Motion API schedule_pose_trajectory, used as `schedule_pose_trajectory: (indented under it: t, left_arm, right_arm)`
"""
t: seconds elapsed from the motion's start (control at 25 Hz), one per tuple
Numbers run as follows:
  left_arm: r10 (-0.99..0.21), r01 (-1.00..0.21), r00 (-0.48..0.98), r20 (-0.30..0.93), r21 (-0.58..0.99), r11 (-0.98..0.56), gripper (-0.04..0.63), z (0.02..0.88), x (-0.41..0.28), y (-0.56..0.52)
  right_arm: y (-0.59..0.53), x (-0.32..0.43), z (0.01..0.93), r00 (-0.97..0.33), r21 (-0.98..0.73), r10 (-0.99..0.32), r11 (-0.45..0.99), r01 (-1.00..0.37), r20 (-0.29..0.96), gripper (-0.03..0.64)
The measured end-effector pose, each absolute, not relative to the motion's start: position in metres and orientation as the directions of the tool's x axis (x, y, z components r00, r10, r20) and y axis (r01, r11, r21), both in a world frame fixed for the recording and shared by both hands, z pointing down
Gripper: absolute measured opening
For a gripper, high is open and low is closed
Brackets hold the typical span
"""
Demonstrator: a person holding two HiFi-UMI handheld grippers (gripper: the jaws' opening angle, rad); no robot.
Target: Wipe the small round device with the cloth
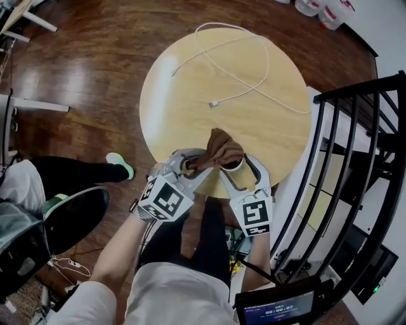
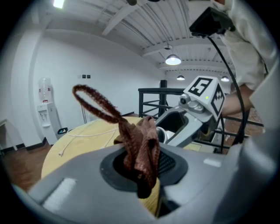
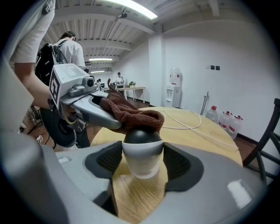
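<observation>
The small round device (image 3: 141, 151), white with a black domed top, stands between the pads of my right gripper (image 3: 141, 164), which rest against its sides. It is near the front edge of the round wooden table (image 1: 190, 95). My left gripper (image 2: 141, 168) is shut on a brown cloth (image 2: 142, 148) whose free end drapes over the device's dome (image 3: 139, 136). In the head view both grippers meet at the table's near edge, the left gripper (image 1: 190, 164) angled in from the left and the right gripper (image 1: 236, 170) beside it. The cloth (image 1: 219, 149) is bunched above the device (image 1: 235, 166).
A white cable (image 1: 241, 76) loops across the far half of the table. A black railing (image 1: 355, 159) runs close on the right. A person's leg with a green shoe (image 1: 120, 165) and a dark bag (image 1: 70, 216) are on the left. Water bottles (image 1: 320, 9) stand at the back.
</observation>
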State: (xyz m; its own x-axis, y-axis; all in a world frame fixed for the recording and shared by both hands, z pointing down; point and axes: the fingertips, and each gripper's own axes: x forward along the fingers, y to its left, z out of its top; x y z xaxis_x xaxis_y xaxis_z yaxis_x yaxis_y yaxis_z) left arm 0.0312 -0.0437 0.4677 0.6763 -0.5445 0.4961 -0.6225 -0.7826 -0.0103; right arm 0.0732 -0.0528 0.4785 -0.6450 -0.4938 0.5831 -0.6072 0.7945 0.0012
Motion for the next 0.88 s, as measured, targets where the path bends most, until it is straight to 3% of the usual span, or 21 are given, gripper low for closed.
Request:
schedule_pose_trajectory:
  t: [0.88]
  left_arm:
    - [-0.428,-0.531,0.641,0.637,-0.035,-0.847,0.077,0.541,0.033,-0.031]
  right_arm:
    - [-0.047,0.071,0.471,-0.631,-0.014,-0.534,0.757,-0.653,0.563,0.295]
